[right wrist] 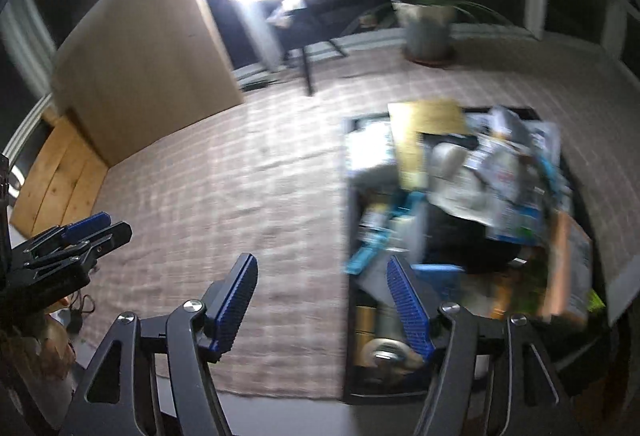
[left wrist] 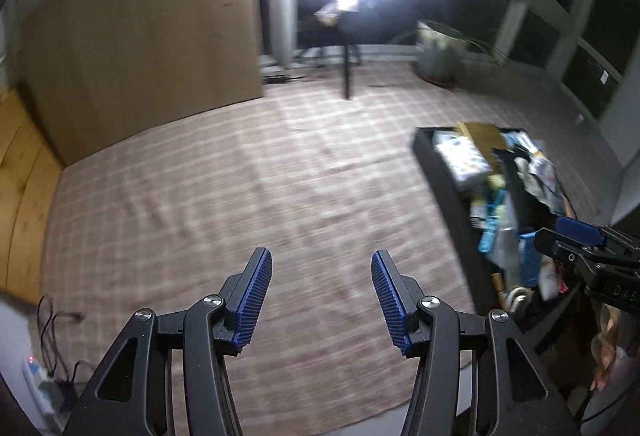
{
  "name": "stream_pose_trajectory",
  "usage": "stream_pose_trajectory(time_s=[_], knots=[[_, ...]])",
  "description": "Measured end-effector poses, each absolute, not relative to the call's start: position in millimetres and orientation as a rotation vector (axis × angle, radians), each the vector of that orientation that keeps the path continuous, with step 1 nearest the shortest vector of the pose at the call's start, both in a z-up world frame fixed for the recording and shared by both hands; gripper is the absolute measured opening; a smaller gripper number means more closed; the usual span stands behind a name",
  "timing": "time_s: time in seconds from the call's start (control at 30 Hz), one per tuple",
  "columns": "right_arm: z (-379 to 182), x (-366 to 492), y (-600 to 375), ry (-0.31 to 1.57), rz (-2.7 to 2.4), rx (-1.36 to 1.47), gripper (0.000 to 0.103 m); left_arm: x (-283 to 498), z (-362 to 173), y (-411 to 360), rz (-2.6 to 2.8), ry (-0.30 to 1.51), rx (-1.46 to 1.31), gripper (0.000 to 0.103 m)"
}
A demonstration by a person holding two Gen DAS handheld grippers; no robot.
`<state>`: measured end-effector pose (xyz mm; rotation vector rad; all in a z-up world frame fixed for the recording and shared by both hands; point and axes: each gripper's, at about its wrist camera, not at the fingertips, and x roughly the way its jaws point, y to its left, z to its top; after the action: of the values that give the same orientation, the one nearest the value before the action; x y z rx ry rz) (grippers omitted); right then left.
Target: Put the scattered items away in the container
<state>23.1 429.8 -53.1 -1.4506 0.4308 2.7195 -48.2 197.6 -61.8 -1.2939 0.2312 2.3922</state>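
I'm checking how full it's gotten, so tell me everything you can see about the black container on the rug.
The black container is a long, rectangular bin with dark, thin walls, resting flat on the checked rug. It is heaped with blurred packets, papers, a tan cardboard sheet and a light blue item; some reach past the rim. Neither claw touches it.

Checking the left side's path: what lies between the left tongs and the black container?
Only bare checked rug separates the open left tongs from the full black container; nothing loose lies there. The left wrist view shows it.
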Motion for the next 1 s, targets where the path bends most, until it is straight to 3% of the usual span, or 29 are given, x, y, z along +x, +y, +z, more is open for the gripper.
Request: stream_pose_trajectory(time_s=[0.17,0.43,0.8,1.0], knots=[[-44.8,5.3,371.2,0.342,2.804,-1.461,0.067,-46.1,-58.8,134.0,2.497,0.189,-1.316,0.064],[-28.6,-6.4,295.5,0.247,2.917,-1.423,0.077,-32.1,-44.6,54.4,2.628,0.069,-1.289,0.068],[-4.5,6.6,231.5,0.157,2.994,-1.21,0.078,-5.7,-10.1,5.2,2.807,0.085,-1.069,0.076],[3.4,17.2,208.0,0.098,3.024,-1.066,0.09,-1.6,-7.2,-6.4,2.822,0.09,-1.04,0.08]])
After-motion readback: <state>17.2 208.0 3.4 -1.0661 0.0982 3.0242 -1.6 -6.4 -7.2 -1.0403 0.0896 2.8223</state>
